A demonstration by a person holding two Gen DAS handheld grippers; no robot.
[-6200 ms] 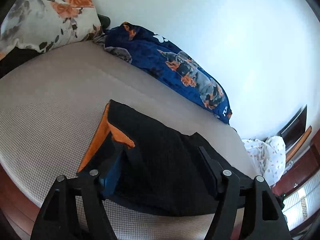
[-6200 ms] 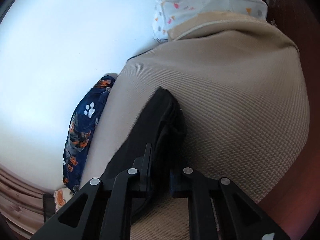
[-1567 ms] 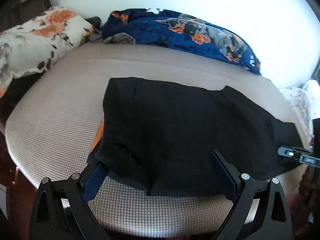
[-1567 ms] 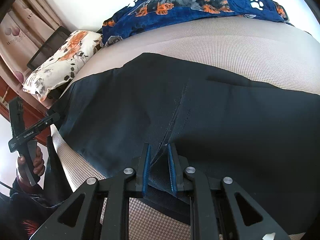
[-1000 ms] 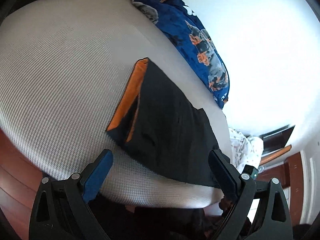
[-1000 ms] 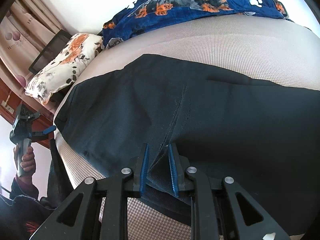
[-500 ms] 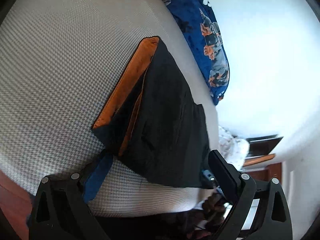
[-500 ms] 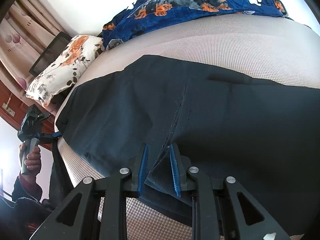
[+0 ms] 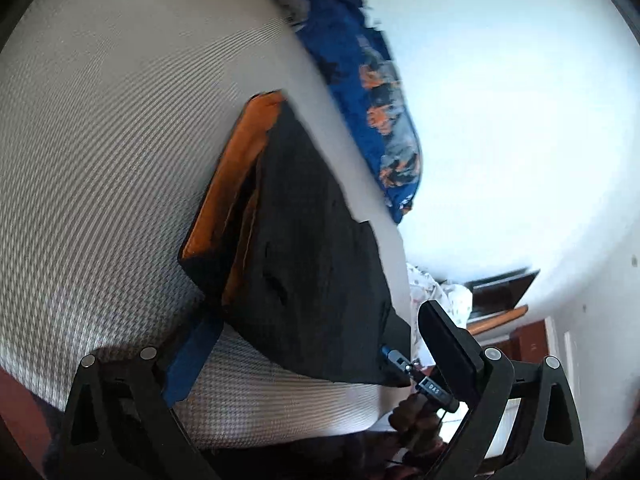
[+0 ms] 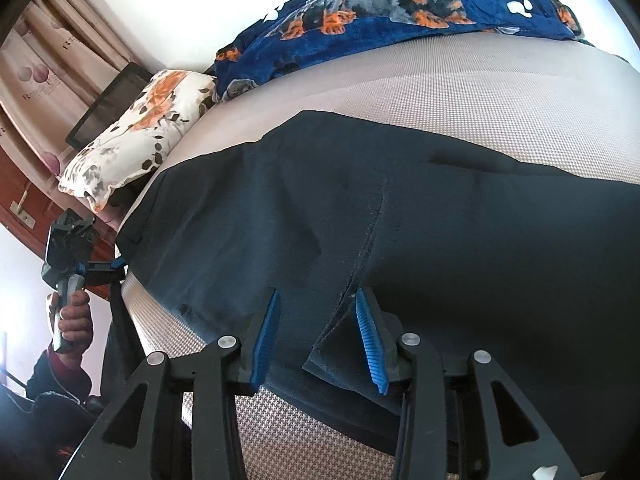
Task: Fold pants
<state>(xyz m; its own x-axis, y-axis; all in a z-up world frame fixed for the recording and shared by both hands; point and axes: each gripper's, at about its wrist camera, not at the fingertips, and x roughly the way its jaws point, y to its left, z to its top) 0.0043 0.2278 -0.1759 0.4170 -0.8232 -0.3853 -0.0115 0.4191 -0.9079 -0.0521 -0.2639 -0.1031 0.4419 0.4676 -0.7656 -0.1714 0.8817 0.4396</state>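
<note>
Pants (image 10: pixel 420 220) lie flat on the bed (image 10: pixel 460 92) for folding, their near edge between the just-opened right gripper (image 10: pixel 318 332) pads, while the left gripper (image 9: pixel 316 344) stands wide, empty, at the orange-lined end.

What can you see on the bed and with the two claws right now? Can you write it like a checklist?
Surface: beige woven bed, mostly bare around the pants.
Job's things: black pants lie spread flat on the bed; orange lining shows at one end.
Clutter: blue dog-print blanket along the wall; floral pillow at the bed's corner.
Grippers: right claw has just been opening; pants edge sits between its blue pads, not pinched. Left claw open wide at the orange-lined end.
Cables: nothing seen.
Surroundings: white wall, curtain, dotted white cloth.
</note>
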